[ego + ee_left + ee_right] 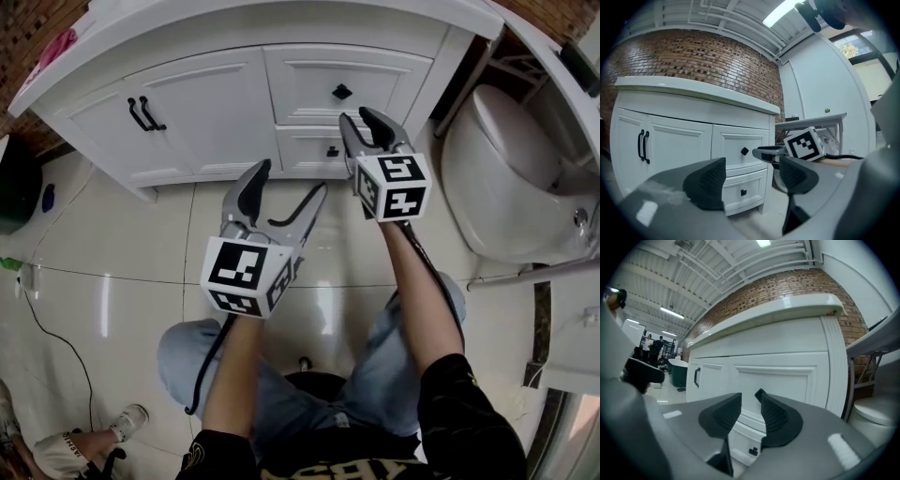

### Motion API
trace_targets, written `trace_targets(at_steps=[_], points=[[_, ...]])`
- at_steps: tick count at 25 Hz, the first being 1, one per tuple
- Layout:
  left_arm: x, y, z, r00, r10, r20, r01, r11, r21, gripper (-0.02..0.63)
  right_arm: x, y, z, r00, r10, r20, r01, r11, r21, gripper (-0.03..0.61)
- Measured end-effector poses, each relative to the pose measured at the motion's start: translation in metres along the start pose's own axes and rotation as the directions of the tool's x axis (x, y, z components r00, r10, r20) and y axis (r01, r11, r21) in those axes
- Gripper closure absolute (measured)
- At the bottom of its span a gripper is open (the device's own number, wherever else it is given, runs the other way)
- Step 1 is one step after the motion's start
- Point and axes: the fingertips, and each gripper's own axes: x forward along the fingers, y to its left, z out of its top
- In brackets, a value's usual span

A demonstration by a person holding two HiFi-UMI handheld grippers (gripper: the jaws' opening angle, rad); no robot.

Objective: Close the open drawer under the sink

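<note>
The white vanity under the sink has two drawers on its right side. The upper drawer carries a black knob, and so does the lower drawer. Both fronts look flush with the cabinet face in the head view and in the left gripper view, where the lower drawer shows. My right gripper is level just in front of the drawers, its jaws shut with nothing between them. My left gripper hangs further back over the floor tiles, open and empty.
Two cabinet doors with black handles take up the vanity's left. A white toilet stands close on the right. At the far left stand a dark green bin and a black cable on the tiles. Another person's shoe is at lower left.
</note>
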Motion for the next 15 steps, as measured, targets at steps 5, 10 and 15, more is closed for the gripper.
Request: trace_targets(at_steps=[5, 10, 15], points=[[-0.015, -0.026, 0.007, 1.000, -0.012, 0.011, 0.011, 0.998, 0.060, 0.272, -0.075, 0.043, 0.028, 0.996, 0.021, 0.088, -0.016, 0.998, -0.055, 0.451], [-0.035, -0.041, 0.020, 0.999, 0.014, 0.051, -0.020, 0.991, 0.131, 0.280, -0.138, 0.029, 0.039, 0.983, -0.059, 0.173, 0.062, 0.998, -0.016, 0.384], [-0.049, -0.054, 0.027, 0.997, 0.027, 0.078, -0.038, 0.989, 0.145, 0.282, -0.191, 0.006, 0.048, 0.962, -0.142, 0.235, 0.125, 0.988, 0.087, 0.198]])
